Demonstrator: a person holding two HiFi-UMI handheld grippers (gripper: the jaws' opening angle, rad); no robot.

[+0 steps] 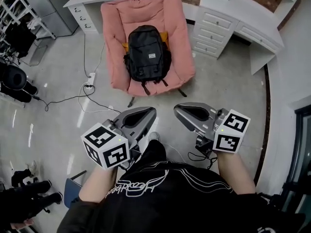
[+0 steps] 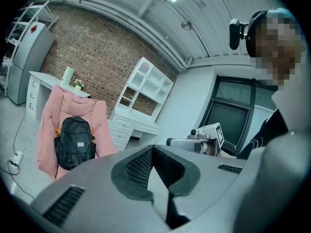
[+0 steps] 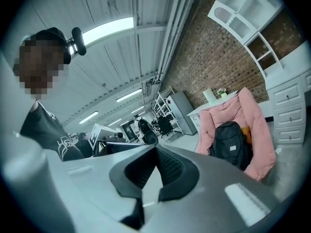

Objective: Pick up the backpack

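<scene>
Pink chair [image 1: 141,13]: backpack [image 1: 147,52] lengthwise up backrest, top uppermost; left gripper [image 1: 151,112], right gripper [image 1: 178,108] fingers pressed together.

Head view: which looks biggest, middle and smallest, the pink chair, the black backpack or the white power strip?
Largest to smallest:
1. pink chair
2. black backpack, resting on it
3. white power strip

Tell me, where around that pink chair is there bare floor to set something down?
Bare floor lies right of the pink chair, toward the white drawers, and in front of it. Left of it is crowded: a power strip and cables trail there. The backpack fills the seat.
</scene>
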